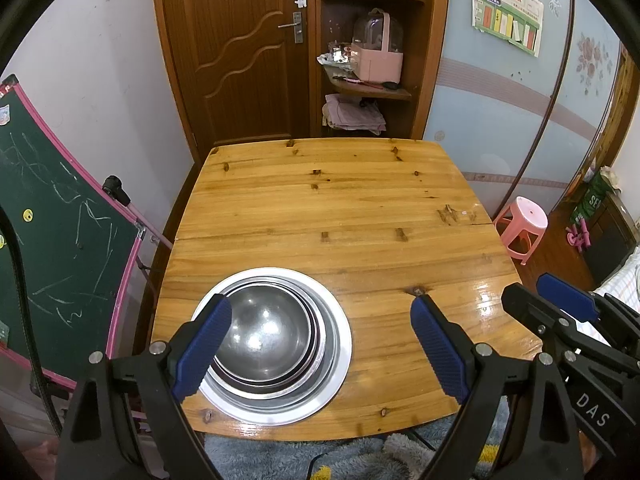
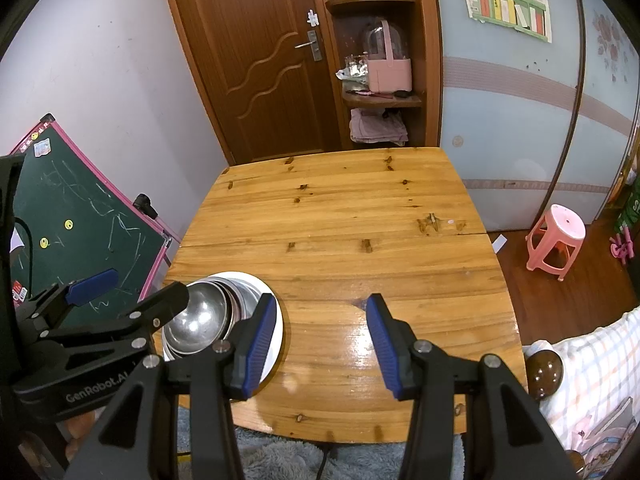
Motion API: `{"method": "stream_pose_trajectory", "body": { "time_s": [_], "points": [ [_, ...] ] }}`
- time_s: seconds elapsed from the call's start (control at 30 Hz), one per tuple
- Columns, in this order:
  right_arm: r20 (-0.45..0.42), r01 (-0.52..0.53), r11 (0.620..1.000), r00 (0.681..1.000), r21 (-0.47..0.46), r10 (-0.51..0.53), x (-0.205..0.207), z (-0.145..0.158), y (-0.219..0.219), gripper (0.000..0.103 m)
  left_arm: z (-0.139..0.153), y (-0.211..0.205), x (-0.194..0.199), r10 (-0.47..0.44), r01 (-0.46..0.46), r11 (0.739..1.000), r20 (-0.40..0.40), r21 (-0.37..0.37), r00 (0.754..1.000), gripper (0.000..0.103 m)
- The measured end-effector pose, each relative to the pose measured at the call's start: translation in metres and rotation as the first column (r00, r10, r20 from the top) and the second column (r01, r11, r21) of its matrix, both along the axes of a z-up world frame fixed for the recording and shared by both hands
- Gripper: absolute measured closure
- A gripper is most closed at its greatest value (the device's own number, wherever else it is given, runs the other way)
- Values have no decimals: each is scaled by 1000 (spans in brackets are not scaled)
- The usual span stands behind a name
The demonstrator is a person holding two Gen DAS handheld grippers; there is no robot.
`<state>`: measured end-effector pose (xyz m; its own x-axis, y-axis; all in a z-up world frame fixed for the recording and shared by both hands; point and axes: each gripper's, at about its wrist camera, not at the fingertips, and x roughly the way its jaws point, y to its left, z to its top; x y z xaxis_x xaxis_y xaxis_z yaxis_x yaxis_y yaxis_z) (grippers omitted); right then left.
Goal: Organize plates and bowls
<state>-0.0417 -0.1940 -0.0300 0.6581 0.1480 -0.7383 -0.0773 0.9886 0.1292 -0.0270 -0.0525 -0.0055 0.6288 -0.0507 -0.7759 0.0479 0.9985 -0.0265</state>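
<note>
Both grippers [image 1: 320, 344] [image 2: 322, 344] above stacked bowls [image 1: 264, 340]

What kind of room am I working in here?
Most likely a lived-in home room, not a lab: a wooden table carries the stacked bowls, with a child's chalkboard beside it and a pink stool on the floor.

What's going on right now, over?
Left gripper open, empty. Right gripper open, empty. Steel bowls nested on white plate, near table edge. Nothing in the way.
</note>
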Motion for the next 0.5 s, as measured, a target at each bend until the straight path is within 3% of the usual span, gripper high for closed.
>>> {"method": "stream_pose_trajectory", "body": {
  "time_s": [0.5],
  "points": [
    [-5, 5, 1000, 1000, 2, -5, -1, -1, 2, 56, -3, 2, -2, -6, 6, 1000, -7, 2, 1000, 13]
  ]
}}
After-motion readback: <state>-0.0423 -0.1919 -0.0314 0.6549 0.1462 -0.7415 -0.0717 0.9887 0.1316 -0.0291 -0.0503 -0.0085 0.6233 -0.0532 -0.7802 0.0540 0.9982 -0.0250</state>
